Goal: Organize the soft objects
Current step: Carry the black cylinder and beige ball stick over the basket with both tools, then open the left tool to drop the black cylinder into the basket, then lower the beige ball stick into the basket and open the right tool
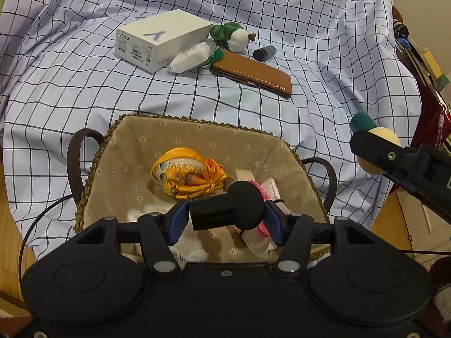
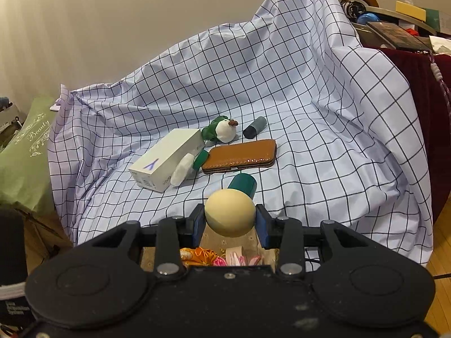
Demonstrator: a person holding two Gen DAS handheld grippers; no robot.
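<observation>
A black foam-headed mushroom toy point(image 1: 228, 208) is clamped by the left gripper point(image 1: 225, 221) above the fabric-lined woven basket point(image 1: 197, 129) — a cream-headed, green-stemmed foam mushroom point(image 2: 230, 212) is gripped by the right gripper point(image 2: 230, 226) just beside the basket.

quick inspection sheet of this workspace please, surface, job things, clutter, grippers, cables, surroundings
surface: pale blue checked cloth, rumpled, draped over furniture
job's things: woven basket with beige floral lining holds a yellow silk pouch, pink and white soft items; green and white plush toy lies on the cloth
clutter: white phone box, brown leather case, small dark cylinder, white wrapped packet
grippers: left hand-held gripper shut on a black mushroom-shaped foam piece above the basket; right hand-held gripper shut on a cream foam ball with green stem
cables: thin black cable loops left of the basket
surroundings: beige wall, green bag, crowded shelf
</observation>
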